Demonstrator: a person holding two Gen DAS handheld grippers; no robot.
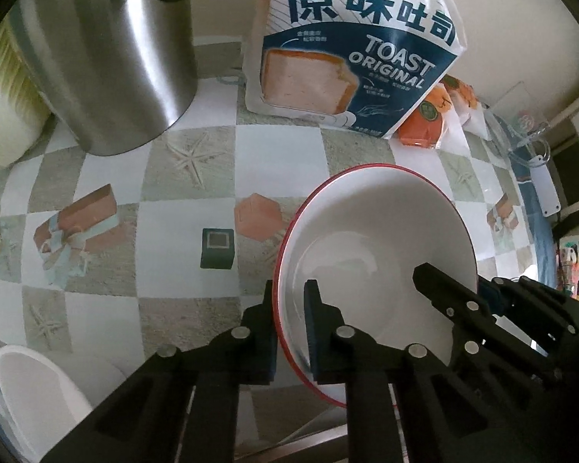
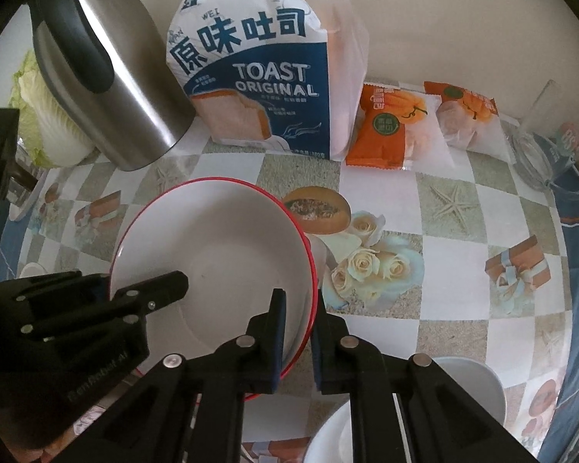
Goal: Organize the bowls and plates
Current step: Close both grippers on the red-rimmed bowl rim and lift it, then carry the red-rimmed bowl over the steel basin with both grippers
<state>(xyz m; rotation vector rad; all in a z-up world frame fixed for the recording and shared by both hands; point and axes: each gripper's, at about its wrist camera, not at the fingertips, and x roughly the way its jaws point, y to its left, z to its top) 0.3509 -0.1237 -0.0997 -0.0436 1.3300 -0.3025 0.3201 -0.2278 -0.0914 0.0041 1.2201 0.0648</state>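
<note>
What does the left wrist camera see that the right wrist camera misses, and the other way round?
Only the left wrist view shows a small dark box on the tablecloth.

Only the right wrist view shows the kettle's black handle, the printed roses and melon picture.

Both show the red-rimmed plate gripped at opposite edges by the left hand-held gripper and right hand-held gripper, plus the toast bag and steel kettle.

Right gripper (image 2: 296, 328) was pinching the right edge of the red-rimmed bowl (image 2: 220, 247), one finger inside, one outside. Left gripper (image 2: 146, 293) had the opposite rim. Behind it sat a steel kettle (image 2: 123, 92), toast bag (image 2: 262, 88) and orange snack packs (image 2: 390, 123) on the checkered tablecloth (image 2: 463, 281).
</note>
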